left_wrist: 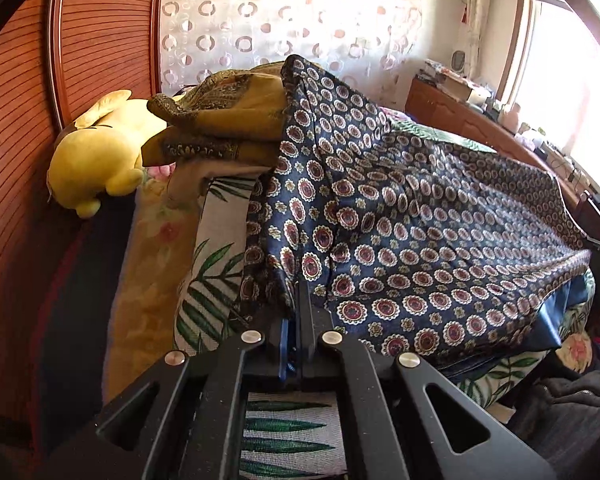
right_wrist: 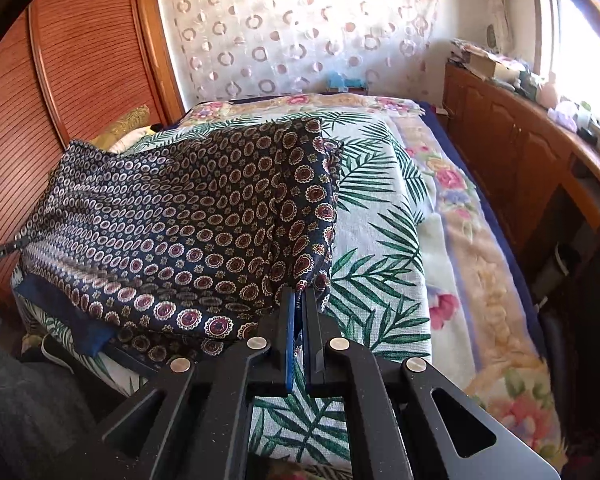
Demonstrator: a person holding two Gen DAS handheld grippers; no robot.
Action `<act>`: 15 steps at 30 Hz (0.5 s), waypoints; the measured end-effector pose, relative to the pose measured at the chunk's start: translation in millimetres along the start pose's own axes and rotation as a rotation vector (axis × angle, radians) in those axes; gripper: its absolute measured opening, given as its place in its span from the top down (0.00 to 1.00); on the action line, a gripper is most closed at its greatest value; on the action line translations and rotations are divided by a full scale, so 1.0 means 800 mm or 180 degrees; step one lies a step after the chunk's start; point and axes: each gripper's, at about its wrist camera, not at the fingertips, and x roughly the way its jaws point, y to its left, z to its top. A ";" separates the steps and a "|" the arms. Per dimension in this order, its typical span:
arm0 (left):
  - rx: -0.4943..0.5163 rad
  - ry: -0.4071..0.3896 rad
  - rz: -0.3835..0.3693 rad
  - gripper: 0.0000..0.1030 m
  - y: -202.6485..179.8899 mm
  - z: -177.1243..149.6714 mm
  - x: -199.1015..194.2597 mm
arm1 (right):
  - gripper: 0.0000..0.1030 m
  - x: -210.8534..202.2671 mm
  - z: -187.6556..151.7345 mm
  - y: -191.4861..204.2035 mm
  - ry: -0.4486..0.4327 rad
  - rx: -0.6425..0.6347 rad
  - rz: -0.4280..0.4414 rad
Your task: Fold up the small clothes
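Bed with white palm-leaf print cover (right_wrist: pixel 380 216) carries navy silk scarf with red-and-cream medallion print (right_wrist: pixel 188 216), spread flat-ish, long axis running side to side between the two claws, far part draped over folded mustard-gold cloth (left_wrist: pixel 220 120). Yellow plush toy (left_wrist: pixel 96 160) near headboard. Left claw (left_wrist: pixel 298 292) pinched tight on scarf corner; right claw (right_wrist: pixel 299 296) clamped on opposite corner.

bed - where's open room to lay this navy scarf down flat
Free: the leaf-print cover right of the navy scarf, bordered by the floral blanket. Crowded: the headboard side, with folded mustard cloth and yellow plush. Both grippers, left gripper and right gripper, pinch the scarf.
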 end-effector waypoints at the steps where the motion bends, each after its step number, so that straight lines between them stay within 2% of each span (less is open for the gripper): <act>1: 0.0010 -0.0007 0.0008 0.98 0.000 0.000 -0.001 | 0.84 0.001 0.006 -0.002 -0.0026 0.0010 -0.0047; 4: 0.0007 -0.0042 0.0015 0.98 0.001 0.005 -0.004 | 0.63 -0.011 0.024 0.006 -0.0146 0.0005 -0.0067; 7: -0.0001 -0.0107 0.0037 0.94 0.002 0.010 -0.009 | 0.61 -0.005 0.055 0.008 -0.0271 -0.0057 -0.0057; 10: 0.0028 -0.0187 0.0092 0.75 0.001 0.015 -0.014 | 0.61 0.015 0.087 0.010 -0.0314 -0.0109 -0.0055; 11: 0.0035 -0.0237 0.0098 0.64 0.002 0.019 -0.017 | 0.61 0.024 0.097 0.010 -0.0308 -0.0129 -0.0057; 12: 0.0032 -0.0262 0.0087 0.58 0.003 0.021 -0.018 | 0.61 0.036 0.109 0.010 -0.0303 -0.0154 -0.0077; 13: 0.0028 -0.0276 0.0078 0.55 0.004 0.024 -0.019 | 0.61 0.046 0.117 0.011 -0.0294 -0.0167 -0.0112; 15: 0.0013 -0.0282 0.0093 0.33 0.006 0.031 -0.018 | 0.61 0.075 0.137 0.010 -0.0247 -0.0156 -0.0119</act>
